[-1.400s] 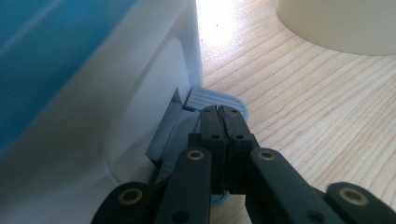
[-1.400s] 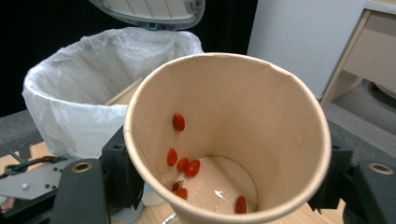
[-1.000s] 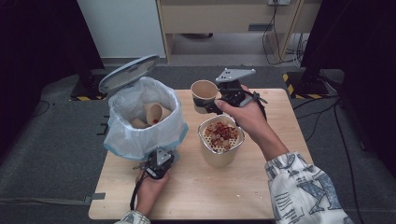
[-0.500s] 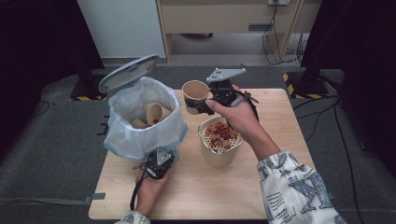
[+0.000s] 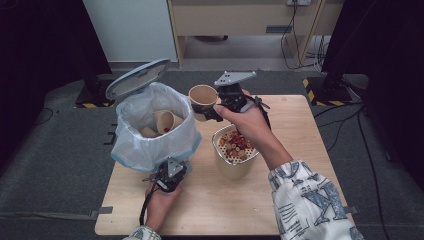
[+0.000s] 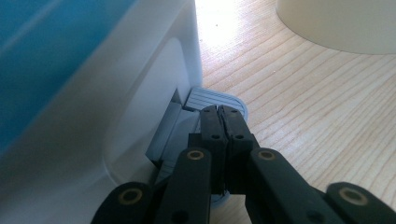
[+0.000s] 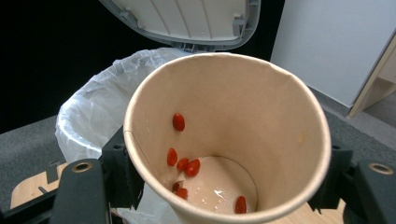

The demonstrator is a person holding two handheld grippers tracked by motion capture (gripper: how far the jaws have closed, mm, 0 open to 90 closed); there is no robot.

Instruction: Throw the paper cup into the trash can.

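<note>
Two grippers are working at the wooden table (image 5: 300, 130). From high up, the right gripper (image 5: 212, 111) is holding a paper cup (image 5: 202, 97) in the air at 3 o'clock of the trash bin (image 5: 150, 145). Left gripper view: the left gripper (image 6: 222, 116), jaws pressed together, is pushing down the bin pedal (image 6: 217, 98). Right gripper view: the jaws are squeezing the cup, with red berries (image 7: 187, 165) sticking inside. I think the cup is going into the bin next, so it needs moving over the opening and letting go.

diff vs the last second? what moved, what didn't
The right gripper, shut on the paper cup, carried it left, from above the bowl toward the open bin, and tilted it a little that way. A few red bits remain in the cup. Unchanged: the left gripper shut at the bin's pedal, the lid up, the bowl in place.
</note>
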